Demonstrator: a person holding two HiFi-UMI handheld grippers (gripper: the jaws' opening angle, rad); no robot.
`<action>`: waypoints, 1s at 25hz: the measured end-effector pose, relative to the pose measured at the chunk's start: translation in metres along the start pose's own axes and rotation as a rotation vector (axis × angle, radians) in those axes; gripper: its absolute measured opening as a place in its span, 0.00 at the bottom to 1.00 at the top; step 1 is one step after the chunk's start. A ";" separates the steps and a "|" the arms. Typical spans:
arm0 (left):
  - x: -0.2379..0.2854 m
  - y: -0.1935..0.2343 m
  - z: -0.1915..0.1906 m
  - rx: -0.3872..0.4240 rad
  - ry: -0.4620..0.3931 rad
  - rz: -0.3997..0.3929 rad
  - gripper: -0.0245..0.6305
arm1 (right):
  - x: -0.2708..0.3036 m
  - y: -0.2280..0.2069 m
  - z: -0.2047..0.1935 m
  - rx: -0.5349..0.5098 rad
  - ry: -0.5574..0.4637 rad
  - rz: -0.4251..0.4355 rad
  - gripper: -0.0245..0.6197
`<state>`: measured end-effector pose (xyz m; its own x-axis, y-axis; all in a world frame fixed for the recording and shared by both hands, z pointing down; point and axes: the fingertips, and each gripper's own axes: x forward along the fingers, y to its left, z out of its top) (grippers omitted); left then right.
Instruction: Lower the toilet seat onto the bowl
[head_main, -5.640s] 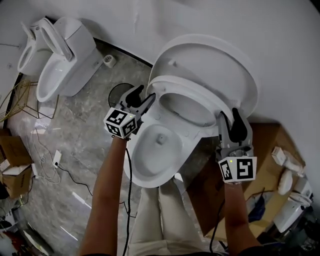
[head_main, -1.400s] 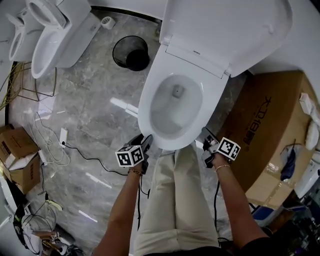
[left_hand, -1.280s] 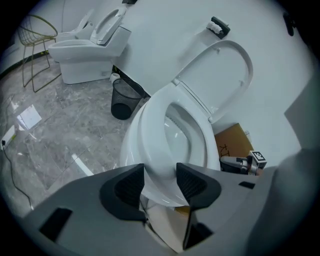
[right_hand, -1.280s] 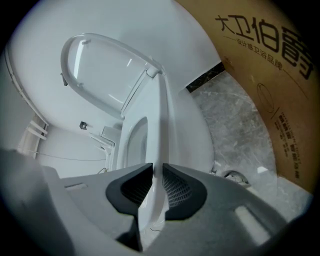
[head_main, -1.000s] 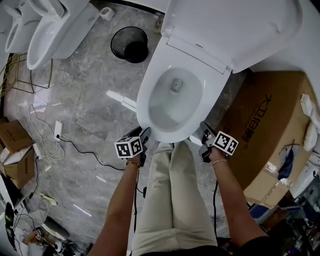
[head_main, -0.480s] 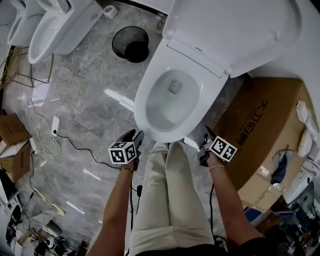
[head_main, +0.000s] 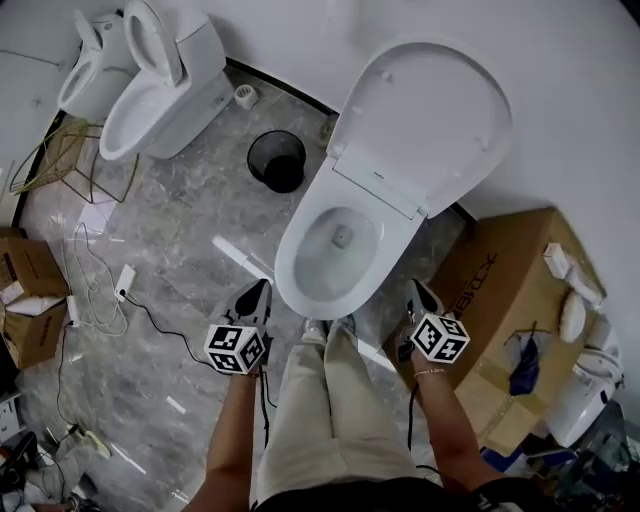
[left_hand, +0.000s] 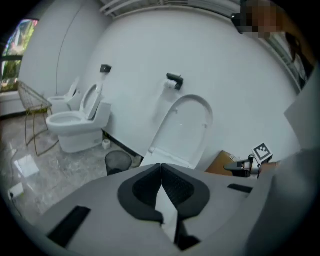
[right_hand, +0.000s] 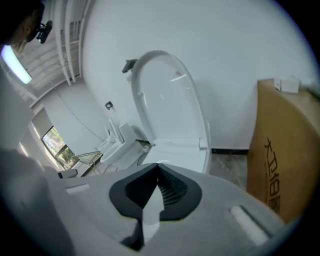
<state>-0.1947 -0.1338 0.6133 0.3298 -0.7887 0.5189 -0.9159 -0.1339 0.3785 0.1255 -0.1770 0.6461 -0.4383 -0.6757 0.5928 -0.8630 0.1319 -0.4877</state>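
Lowered since earlier, the toilet seat (head_main: 288, 268) lies flat on the bowl (head_main: 337, 245); left gripper (head_main: 256, 290) and right gripper (head_main: 416, 288), near, have just closed empty; stiff, light plastic, probably best gripped at its near rim.

Spare toilet (head_main: 160, 95) by the far wall. Black wastebasket (head_main: 277, 160) on grey marble floor (head_main: 170, 230). Large cardboard box (head_main: 500, 290) at right; loose cables (head_main: 95, 290) at left.

Beige trousers (head_main: 325, 420); black left gripper (head_main: 260, 290) and right gripper (head_main: 414, 288) bear checkered marker cubes (head_main: 237, 347).
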 end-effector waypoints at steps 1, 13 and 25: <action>-0.010 -0.010 0.023 0.046 -0.035 0.000 0.04 | -0.011 0.013 0.020 -0.032 -0.033 0.014 0.05; -0.153 -0.108 0.224 0.330 -0.423 0.088 0.04 | -0.163 0.156 0.203 -0.452 -0.453 0.138 0.05; -0.238 -0.159 0.271 0.313 -0.628 0.119 0.05 | -0.256 0.217 0.239 -0.633 -0.649 0.198 0.05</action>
<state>-0.1897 -0.0870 0.2218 0.1158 -0.9928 -0.0321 -0.9912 -0.1176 0.0602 0.1108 -0.1487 0.2356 -0.5308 -0.8469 -0.0316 -0.8475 0.5307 0.0127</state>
